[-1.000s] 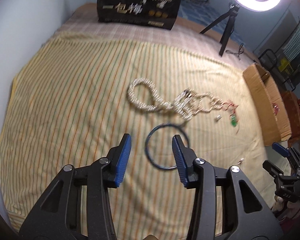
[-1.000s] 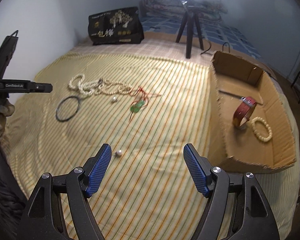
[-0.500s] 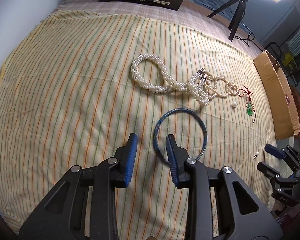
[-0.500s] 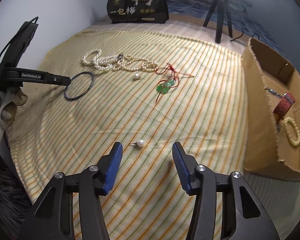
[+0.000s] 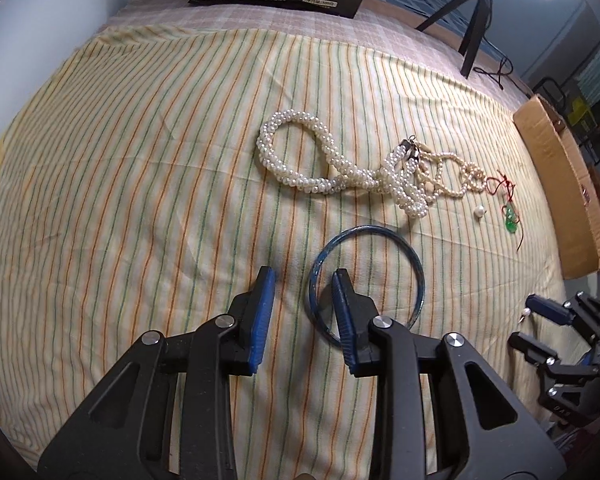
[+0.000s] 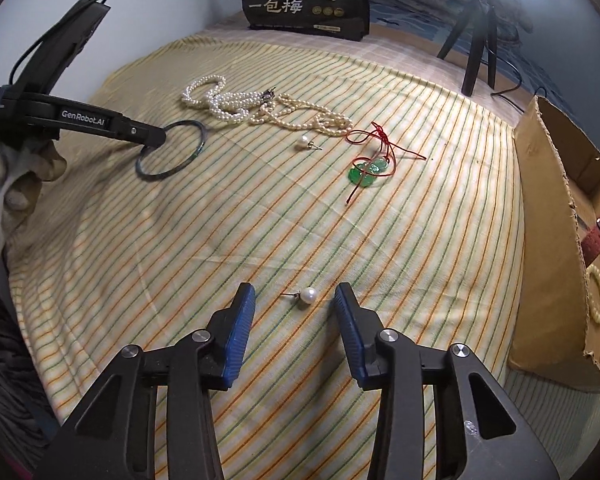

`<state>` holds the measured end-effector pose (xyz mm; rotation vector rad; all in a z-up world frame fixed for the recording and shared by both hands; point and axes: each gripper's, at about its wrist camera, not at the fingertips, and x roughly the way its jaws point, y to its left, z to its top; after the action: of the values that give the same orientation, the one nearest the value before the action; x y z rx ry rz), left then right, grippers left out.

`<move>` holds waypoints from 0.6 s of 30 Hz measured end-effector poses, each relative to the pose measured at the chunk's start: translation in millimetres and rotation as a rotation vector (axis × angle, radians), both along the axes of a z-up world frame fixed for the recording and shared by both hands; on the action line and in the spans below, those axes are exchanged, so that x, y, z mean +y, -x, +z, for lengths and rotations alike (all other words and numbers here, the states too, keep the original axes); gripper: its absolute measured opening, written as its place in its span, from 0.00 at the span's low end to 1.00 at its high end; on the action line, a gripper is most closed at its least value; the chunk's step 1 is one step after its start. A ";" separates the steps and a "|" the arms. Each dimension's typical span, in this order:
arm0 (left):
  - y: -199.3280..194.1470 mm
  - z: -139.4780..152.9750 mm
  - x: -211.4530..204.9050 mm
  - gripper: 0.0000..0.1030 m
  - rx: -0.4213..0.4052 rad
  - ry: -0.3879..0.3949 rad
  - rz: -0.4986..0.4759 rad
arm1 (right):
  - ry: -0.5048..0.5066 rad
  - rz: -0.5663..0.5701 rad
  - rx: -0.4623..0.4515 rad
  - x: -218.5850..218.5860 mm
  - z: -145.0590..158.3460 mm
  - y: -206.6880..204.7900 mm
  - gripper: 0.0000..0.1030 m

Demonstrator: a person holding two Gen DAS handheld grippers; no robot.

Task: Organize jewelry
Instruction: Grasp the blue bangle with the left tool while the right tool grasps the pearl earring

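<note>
A dark blue bangle (image 5: 384, 240) lies flat on the striped cloth. My left gripper (image 5: 302, 280) is open, its jaws straddling the bangle's near-left rim, right finger inside the ring; it also shows in the right wrist view (image 6: 156, 138) at the bangle (image 6: 188, 156). My right gripper (image 6: 290, 300) is open around a pearl stud earring (image 6: 308, 295) lying on the cloth between its jaws. Pearl necklaces (image 5: 340, 176) (image 6: 260, 108), a second pearl stud (image 6: 304, 142) (image 5: 480, 211) and a green pendant on red cord (image 6: 366, 168) (image 5: 511, 216) lie beyond.
A cardboard box (image 6: 556, 216) at the right holds a red strap (image 6: 594, 240) and a bead bracelet (image 6: 598, 296). A black bag (image 6: 306, 4) and a ring-light tripod (image 6: 478, 36) stand at the back. The cloth's edge drops off at the front and left.
Both grippers have come lower and closer to the cloth. The left now straddles the bangle's rim. The right's jaws have narrowed, and the pearl stud now lies between them.
</note>
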<state>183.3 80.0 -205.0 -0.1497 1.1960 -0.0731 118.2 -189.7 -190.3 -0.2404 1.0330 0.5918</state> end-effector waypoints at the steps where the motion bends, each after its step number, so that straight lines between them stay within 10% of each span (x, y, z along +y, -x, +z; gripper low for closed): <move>1: 0.2 -0.2 -3.0 0.29 -0.008 -0.022 -0.011 | 0.001 0.001 -0.001 0.1 0.0 0.0 0.38; 8: -2.0 -2.7 -11.7 0.04 -0.049 -0.066 -0.011 | 0.020 0.013 -0.016 3.0 0.1 0.7 0.30; 18: 2.0 3.8 -9.8 0.02 -0.069 -0.043 0.006 | 0.015 0.009 -0.020 -0.1 1.5 1.3 0.16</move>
<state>181.3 70.2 -201.2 -0.1123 1.1273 -0.0466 116.9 -189.8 -188.7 -0.2636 1.0175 0.5891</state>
